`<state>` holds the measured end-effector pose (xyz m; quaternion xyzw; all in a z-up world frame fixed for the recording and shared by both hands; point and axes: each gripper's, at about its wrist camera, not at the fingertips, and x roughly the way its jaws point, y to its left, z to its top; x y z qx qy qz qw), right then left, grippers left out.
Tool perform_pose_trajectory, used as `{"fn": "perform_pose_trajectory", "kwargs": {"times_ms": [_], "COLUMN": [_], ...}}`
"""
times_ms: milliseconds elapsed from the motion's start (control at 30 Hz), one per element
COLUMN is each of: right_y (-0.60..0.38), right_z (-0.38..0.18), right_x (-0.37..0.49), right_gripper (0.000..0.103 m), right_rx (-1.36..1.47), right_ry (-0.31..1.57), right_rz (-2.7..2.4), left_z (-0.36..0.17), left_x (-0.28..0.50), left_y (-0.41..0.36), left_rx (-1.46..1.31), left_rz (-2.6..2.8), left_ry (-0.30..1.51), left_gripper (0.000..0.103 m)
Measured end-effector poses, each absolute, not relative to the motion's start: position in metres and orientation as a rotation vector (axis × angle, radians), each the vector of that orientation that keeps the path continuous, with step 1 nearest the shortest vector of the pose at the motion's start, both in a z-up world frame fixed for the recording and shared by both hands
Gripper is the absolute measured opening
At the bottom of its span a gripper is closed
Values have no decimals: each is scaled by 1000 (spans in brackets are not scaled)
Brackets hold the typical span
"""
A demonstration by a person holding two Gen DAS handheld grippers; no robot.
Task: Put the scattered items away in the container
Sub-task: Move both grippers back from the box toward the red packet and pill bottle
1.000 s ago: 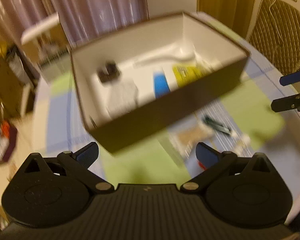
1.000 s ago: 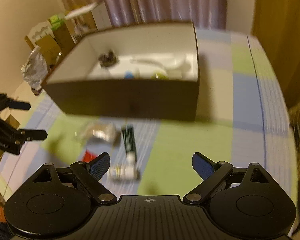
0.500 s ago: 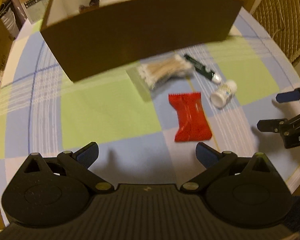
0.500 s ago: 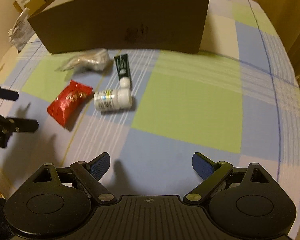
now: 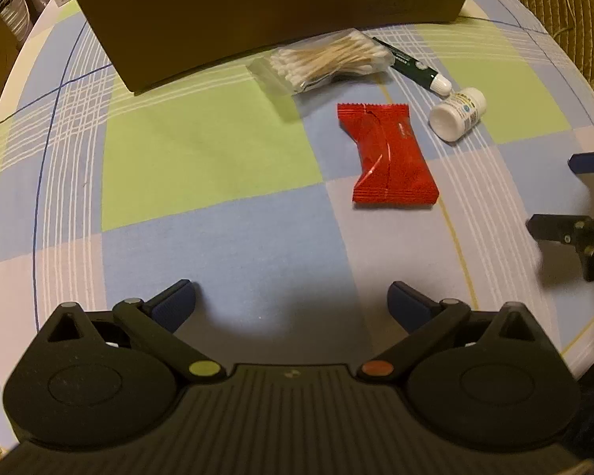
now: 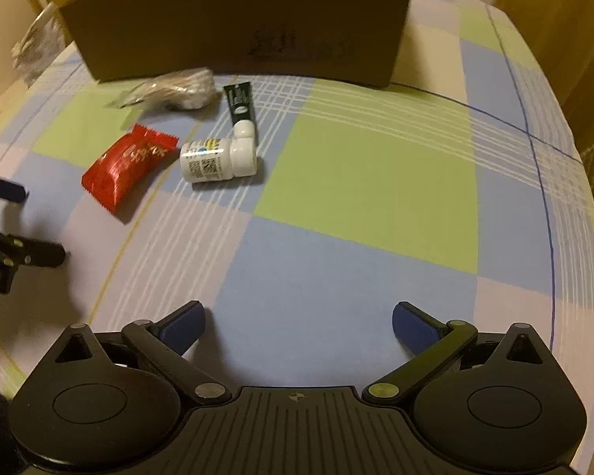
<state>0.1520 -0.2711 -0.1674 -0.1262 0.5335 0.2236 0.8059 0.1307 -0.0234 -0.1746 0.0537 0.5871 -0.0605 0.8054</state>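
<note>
- Four loose items lie on the checked tablecloth [image 5: 202, 150] in front of the brown cardboard box [image 5: 273, 4], whose inside is hidden from both cameras; only its plain outer wall shows (a faint dark print on it is too blurred to read).
- Nearest the box is a clear plastic bag of cotton swabs [image 5: 328, 61], crinkled and glossy, white tips bunched at both ends; in the right wrist view the bag is a blurred pale lump.
- Just beside it lies a slim dark green tube [image 5: 410, 65] with a white cap, its far end tucked behind the swab bag in the left wrist view.
- A small white pill bottle [image 6: 217, 159] lies on its side, its cap touching or nearly touching the tube's cap; its label print cannot be made out.
- A red foil snack packet [image 5: 390, 156] lies flat, shiny and creased, with crimped ends, nearest the grippers.
- Left gripper [image 5: 291, 303] hovers above the cloth, jaws wide apart and holding nothing; its blue fingertips [image 5: 174, 306] look ribbed.
- Right gripper [image 6: 299, 324] likewise has jaws spread, empty; in the left wrist view it is cut off by the frame edge.
</note>
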Motion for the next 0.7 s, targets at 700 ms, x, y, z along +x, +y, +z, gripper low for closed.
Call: {"fn": "perform_pose_trajectory", "kwargs": {"times_ms": [700], "right_y": [-306], "right_z": [-160], "right_x": [150], "right_gripper": [103], "right_rx": [-184], "right_ry": [1102], "right_rz": [373], "left_z": [-148], "left_x": [134], "left_y": [-53], "left_rx": [86], "left_rz": [-266], "left_ry": [1131], "left_gripper": [87]}}
